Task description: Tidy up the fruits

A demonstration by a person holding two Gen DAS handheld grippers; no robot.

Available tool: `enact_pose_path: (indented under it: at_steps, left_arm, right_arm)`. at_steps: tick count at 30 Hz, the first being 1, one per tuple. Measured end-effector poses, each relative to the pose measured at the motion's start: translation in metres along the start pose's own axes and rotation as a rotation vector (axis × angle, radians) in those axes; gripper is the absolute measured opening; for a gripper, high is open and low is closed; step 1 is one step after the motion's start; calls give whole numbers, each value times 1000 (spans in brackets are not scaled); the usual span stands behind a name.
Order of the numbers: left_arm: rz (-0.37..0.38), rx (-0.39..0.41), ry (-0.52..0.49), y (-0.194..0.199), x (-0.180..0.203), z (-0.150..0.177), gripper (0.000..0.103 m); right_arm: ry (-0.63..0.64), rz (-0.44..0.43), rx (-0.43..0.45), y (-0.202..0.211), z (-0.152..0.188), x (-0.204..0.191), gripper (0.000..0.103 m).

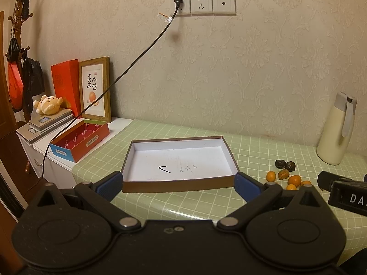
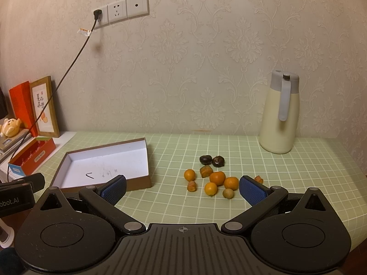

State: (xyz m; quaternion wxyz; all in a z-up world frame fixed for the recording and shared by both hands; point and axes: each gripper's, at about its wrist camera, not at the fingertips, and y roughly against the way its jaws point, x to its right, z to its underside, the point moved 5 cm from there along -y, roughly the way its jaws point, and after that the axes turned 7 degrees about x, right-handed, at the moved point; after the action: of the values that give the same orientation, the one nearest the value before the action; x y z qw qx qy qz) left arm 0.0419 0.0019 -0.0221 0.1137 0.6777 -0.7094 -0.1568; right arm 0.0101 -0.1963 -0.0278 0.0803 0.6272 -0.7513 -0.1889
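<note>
Ten-odd small fruits [image 2: 212, 176] — light, round, probably roll-prone | pinch across middles | box [image 1: 176, 184] empty | left gripper [image 1: 179, 182], right gripper [image 2: 182, 186] — wide apart, holding nothing

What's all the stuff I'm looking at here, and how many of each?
Small orange fruits: four, orange, loose on the tablecloth right of the tray.
Chestnuts: two, dark brown, behind the orange fruits.
Brownish husked pieces: about four, among the fruits; kind unclear.
Box-lid tray: one, white inside, brown rim, left of the fruits, nothing in it.
Thermos jug: one, cream with grey lid, back right.
Checked tablecloth: one, green.
Red gift box: one, far left.
Framed picture: one, against the wall.
Plush bear: one, yellow.
Left gripper: open, facing the tray.
Right gripper: open, facing the fruits.
</note>
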Motion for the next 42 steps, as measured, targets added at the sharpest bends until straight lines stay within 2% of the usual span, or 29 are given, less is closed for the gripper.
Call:
enact_pose_path:
  at_steps: [16,26,38,42]
  left_arm:
    - [6,8,-18,-2,4,0,97]
    - [38,17,-80,-13,27,3,97]
    - [202,3,-214,-47,101,27,97]
    - [256,20,-274,-60,127,37,97]
  right_arm:
    - [-14,9,3,-2,1,6,103]
    - [-45,75,8,-7,7,41,103]
    - [-109,230,21,-27,24,127,103]
    - [-112,255,21,-35,30,146,103]
